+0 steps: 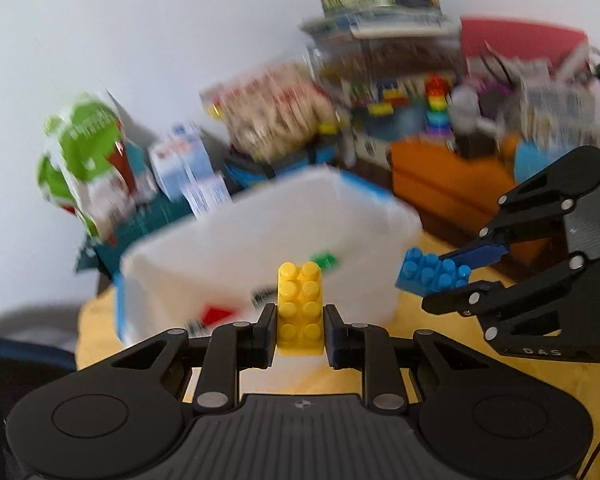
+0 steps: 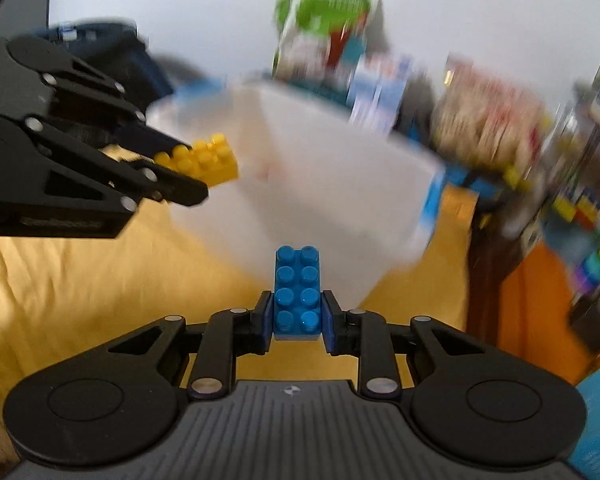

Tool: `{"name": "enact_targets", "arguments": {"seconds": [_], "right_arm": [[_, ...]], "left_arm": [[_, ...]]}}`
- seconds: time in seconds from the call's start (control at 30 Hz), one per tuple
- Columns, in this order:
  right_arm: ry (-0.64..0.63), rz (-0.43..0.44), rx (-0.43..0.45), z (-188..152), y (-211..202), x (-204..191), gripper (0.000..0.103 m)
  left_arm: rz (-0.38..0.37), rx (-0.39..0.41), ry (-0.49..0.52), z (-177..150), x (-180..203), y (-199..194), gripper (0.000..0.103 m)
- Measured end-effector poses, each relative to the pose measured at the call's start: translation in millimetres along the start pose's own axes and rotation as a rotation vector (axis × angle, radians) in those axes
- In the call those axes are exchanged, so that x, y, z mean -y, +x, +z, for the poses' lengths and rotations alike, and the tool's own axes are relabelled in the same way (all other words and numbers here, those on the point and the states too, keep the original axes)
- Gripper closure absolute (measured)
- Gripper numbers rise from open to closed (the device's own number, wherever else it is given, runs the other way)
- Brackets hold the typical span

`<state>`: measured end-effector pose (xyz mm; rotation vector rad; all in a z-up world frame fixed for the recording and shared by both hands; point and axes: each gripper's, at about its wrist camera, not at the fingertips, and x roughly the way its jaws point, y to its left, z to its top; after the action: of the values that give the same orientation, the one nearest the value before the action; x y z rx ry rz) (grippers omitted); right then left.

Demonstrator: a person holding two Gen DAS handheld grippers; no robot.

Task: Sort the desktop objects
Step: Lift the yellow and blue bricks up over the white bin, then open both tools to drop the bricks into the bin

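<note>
The left gripper [image 1: 300, 330] has its fingers pinching a yellow brick [image 1: 300, 308] by its two long sides, studs facing up, the far half of the brick sticking out past the fingertips. The right gripper [image 2: 297, 320] does the same with a blue brick [image 2: 297, 292], its fingers pressed against both long sides, studs up.

Both bricks are held in the air above a table covered with a yellow cloth [image 2: 80, 280]. From the left wrist view the right gripper [image 1: 446, 280] comes in from the right side with the blue brick [image 1: 432, 276] at its tip. From the right wrist view the left gripper [image 2: 188, 172] comes in from the left side with the yellow brick [image 2: 204, 160] at its tip.

Ahead of both bricks stands a white bin [image 1: 260, 240] with blue edging, on the cloth toward the far edge of the table. A green piece [image 1: 324, 260] and a red piece [image 1: 216, 314] show blurred at the bin; I cannot tell whether they lie inside it.

Behind the bin, along the far edge, blurred packages and boxes crowd together, among them a green-and-white bag [image 1: 84, 160] and an orange box [image 1: 452, 184].
</note>
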<state>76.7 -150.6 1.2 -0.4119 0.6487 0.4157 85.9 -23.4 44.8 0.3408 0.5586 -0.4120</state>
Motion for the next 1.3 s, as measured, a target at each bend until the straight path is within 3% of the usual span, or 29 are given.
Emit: {"name": "enact_targets", "arguments": {"seconds": [0.2,0.33,0.53,0.63,0.8,0.97,1.13,1.3], "right_arm": [[0.034,-0.024,0.105,47,2,20,0.076],[0.065,-0.028,0.086,63,31,29,0.076],[0.101,-0.045,0.010,67,80,39,0.074],[0.136,-0.061,-0.022,66,95,43,0.048],[0.152,-0.082,-0.005,69,88,50,0.044],[0.170,-0.098,-0.034,75,84,58,0.019],[0.135,-0.105,-0.086,79,84,58,0.012],[0.130,-0.093,-0.138,77,86,57,0.007]], "left_arm": [[0.078,0.026,-0.002,33,-22,23,0.076],[0.104,0.009,-0.022,45,-33,50,0.076],[0.111,-0.097,-0.004,36,-43,108,0.073],[0.155,-0.112,0.020,34,-37,119,0.055],[0.238,-0.093,0.027,41,-35,109,0.037],[0.278,-0.120,0.010,45,-38,101,0.034],[0.245,-0.185,-0.026,44,-42,102,0.032],[0.236,-0.196,-0.046,39,-46,98,0.032]]}}
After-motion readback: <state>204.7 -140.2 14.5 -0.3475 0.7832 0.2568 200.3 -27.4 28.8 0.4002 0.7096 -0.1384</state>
